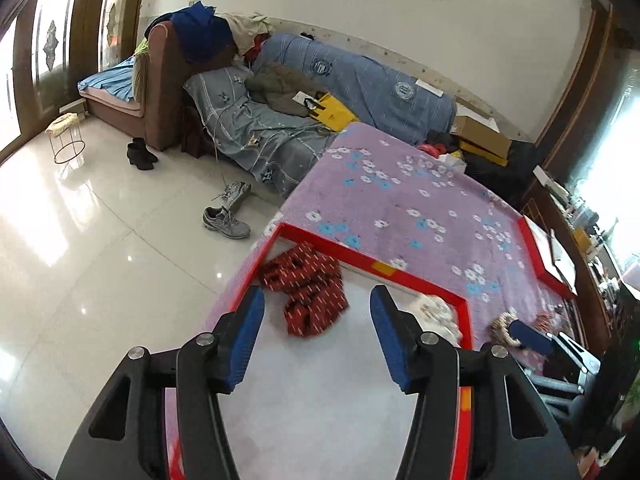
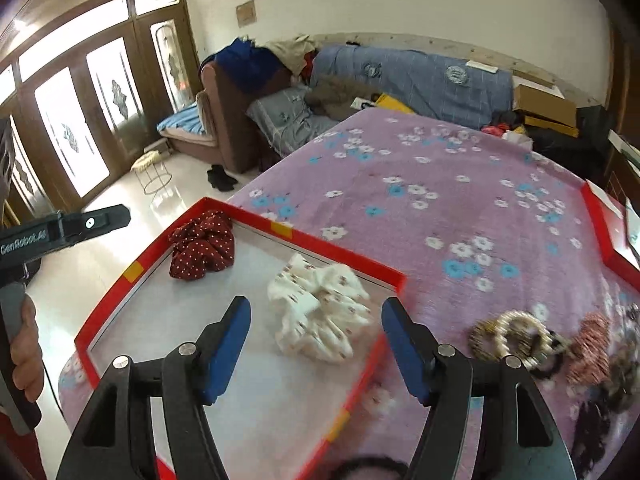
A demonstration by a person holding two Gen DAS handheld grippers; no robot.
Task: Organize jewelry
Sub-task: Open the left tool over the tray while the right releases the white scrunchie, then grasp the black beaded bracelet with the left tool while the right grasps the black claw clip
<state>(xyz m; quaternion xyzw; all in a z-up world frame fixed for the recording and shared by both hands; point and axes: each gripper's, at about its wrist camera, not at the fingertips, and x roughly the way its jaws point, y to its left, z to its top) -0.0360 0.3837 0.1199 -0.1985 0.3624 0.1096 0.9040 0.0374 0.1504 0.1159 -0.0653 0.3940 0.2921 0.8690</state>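
The red tray (image 2: 352, 258) lies on the purple cloth (image 2: 440, 184) and already has two pieces in it: a dark red scrunchie (image 2: 202, 246) in the far left corner and a white scrunchie (image 2: 320, 308) near the right wall, so I judge the task is started but far from finished. Outside the tray, on the cloth to the right, a pile (image 2: 560, 348) of hair ties is waiting, among them a pearl ring (image 2: 520, 338) and a pink tie (image 2: 592, 344); a dark one (image 2: 368, 468) also lies at the bottom edge, just beside the tray. The right gripper (image 2: 316, 344) hovers above the white scrunchie with its fingers spread wide and nothing between them. The left gripper (image 1: 318, 336) is also spread and empty, over the tray floor near the dark red scrunchie (image 1: 308, 292). The right view shows the whole pile and both scrunchies clearly, and also the left tool from the side. The left view shows the white one (image 1: 438, 312) only as a blur behind the tray wall, and just the edge of the pile (image 1: 508, 326), but it shows a second red tray (image 1: 548, 252) far right more fully
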